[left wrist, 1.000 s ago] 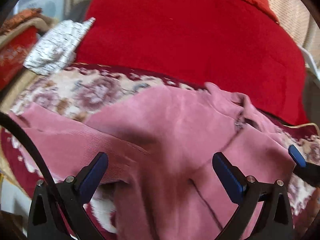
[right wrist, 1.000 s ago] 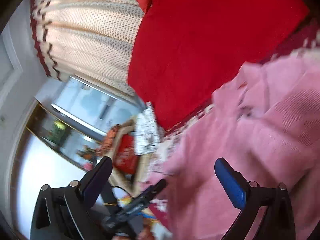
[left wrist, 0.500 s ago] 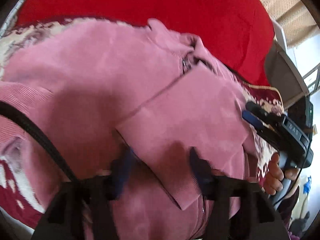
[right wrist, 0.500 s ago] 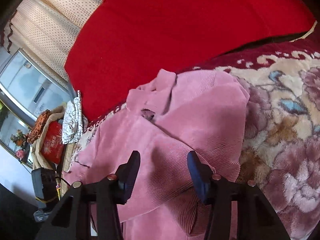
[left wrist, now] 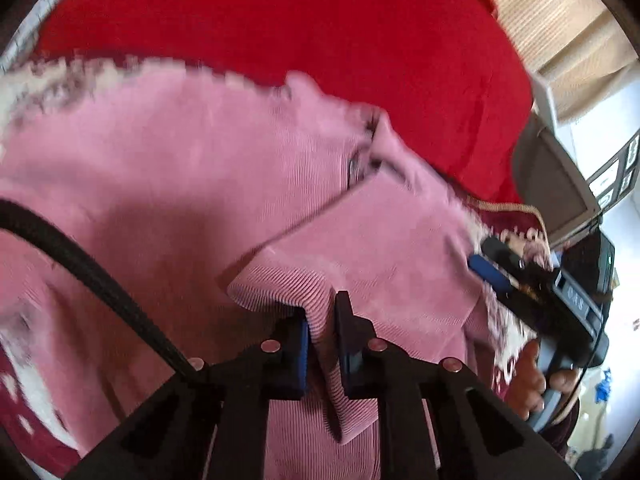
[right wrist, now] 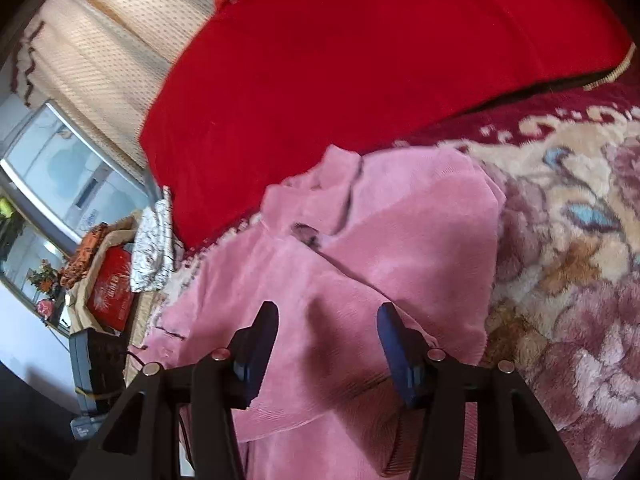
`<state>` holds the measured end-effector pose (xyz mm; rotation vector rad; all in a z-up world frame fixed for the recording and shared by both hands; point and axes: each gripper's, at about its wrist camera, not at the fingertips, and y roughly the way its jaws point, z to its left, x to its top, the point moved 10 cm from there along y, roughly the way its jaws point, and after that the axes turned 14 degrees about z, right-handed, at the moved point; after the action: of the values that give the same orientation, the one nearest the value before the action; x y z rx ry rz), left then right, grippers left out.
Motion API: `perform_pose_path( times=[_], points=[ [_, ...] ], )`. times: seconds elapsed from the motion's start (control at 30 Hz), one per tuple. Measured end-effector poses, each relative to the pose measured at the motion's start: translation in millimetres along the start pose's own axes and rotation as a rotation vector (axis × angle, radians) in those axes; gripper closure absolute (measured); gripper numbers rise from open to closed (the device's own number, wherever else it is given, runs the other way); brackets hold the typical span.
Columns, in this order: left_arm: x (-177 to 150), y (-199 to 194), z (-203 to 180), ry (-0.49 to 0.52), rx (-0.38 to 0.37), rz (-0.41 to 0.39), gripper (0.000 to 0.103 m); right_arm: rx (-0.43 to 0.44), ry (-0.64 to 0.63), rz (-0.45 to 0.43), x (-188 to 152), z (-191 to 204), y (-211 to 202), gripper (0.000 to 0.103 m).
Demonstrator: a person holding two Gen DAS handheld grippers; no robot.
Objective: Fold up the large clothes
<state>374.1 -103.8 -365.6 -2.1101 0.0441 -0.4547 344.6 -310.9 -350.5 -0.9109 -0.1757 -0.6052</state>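
Observation:
A pink ribbed garment (left wrist: pixel 192 152) lies spread on a floral bed cover, collar toward the red blanket. One panel (left wrist: pixel 384 248) is folded over its front. My left gripper (left wrist: pixel 322 314) is shut on the ribbed edge of that folded panel, with fabric pinched between the blue pads. In the right wrist view the same garment (right wrist: pixel 400 240) lies under my right gripper (right wrist: pixel 328 314). Its jaws stand half apart and are opening, with cloth below them but not pressed by the pads. The right gripper (left wrist: pixel 494 270) also shows at the garment's right edge, held by a hand (left wrist: pixel 528 376).
A red blanket (right wrist: pixel 360 60) lies past the collar. The floral bed cover (right wrist: pixel 568 240) extends to the right. A white patterned cloth (right wrist: pixel 154 248) and a red box (right wrist: pixel 112 292) sit at the far left, below a dotted curtain (right wrist: pixel 100 48). A black cable (left wrist: pixel 88 264) crosses the left view.
Both grippers tipped down onto the pink garment. The left jaws went from wide open to closed on the folded panel's edge. The right jaws narrowed from wide to half apart.

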Motion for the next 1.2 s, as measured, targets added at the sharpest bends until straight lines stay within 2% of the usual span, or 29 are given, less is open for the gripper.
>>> perform_pose_path(
  times=[0.13, 0.2, 0.27, 0.33, 0.37, 0.47, 0.5, 0.57, 0.63, 0.73, 0.8, 0.87, 0.9, 1.0, 1.07, 1.1, 1.2],
  points=[
    [23.8, -33.7, 5.9, 0.016, 0.074, -0.152, 0.092, 0.027, -0.039, -0.101, 6.3, 17.5, -20.5, 0.047],
    [31.2, -49.7, 17.3, 0.003, 0.188, -0.215, 0.092, 0.025, -0.057, -0.140, 8.1, 24.9, -27.2, 0.041],
    [37.3, -52.8, 33.4, -0.017, 0.309, -0.227, 0.092, 0.012, -0.072, -0.160, 8.3, 29.6, -28.4, 0.038],
    [40.1, -45.3, 54.5, -0.054, 0.434, -0.199, 0.095, -0.032, -0.083, -0.153, 7.3, 29.4, -23.2, 0.038],
    [40.2, -39.2, 61.0, -0.074, 0.452, -0.177, 0.095, -0.059, -0.089, -0.144, 6.2, 28.0, -18.4, 0.038],
    [43.0, -25.7, 70.2, -0.124, 0.459, -0.140, 0.095, -0.100, -0.083, -0.081, 1.8, 19.8, 0.1, 0.038],
    [42.3, -32.5, 71.8, -0.128, 0.449, -0.134, 0.095, -0.103, -0.071, -0.052, -0.8, 15.0, 8.0, 0.038],
    [41.8, -33.8, 70.0, -0.146, 0.430, -0.121, 0.090, -0.128, -0.052, 0.016, -7.2, 5.3, 24.3, 0.038],
    [38.8, -34.9, 71.8, -0.165, 0.395, -0.115, 0.072, -0.168, -0.088, 0.003, -7.4, 5.3, 25.6, 0.038],
    [38.9, -34.5, 72.3, -0.178, 0.363, -0.127, 0.068, -0.176, -0.115, -0.020, -7.9, 10.7, 19.9, 0.038],
    [35.2, -43.8, 76.1, -0.187, 0.356, -0.162, 0.066, -0.114, -0.121, -0.054, -7.7, 18.9, 11.1, 0.038],
    [34.2, -55.2, 83.4, -0.200, 0.377, -0.202, 0.055, -0.111, -0.130, -0.078, -7.3, 24.6, 5.2, 0.038],
    [33.7, -61.7, 85.9, -0.210, 0.377, -0.223, 0.048, -0.147, -0.127, -0.079, -7.1, 22.6, 6.5, 0.038],
    [33.8, -78.4, 98.3, -0.243, 0.358, -0.270, 0.046, -0.248, -0.058, 0.023, -13.6, -1.0, 30.0, 0.037],
    [31.0, -91.1, 111.0, -0.279, 0.354, -0.296, 0.045, -0.279, -0.076, -0.002, -11.7, -0.5, 29.2, 0.037],
    [30.1, -97.2, 119.6, -0.302, 0.354, -0.310, 0.045, -0.307, -0.089, 0.012, -12.1, 0.7, 31.0, 0.037],
    [22.3, -119.2, 146.9, -0.380, 0.363, -0.354, 0.045, -0.371, -0.148, 0.030, -16.1, 8.5, 39.2, 0.026]
  ],
)
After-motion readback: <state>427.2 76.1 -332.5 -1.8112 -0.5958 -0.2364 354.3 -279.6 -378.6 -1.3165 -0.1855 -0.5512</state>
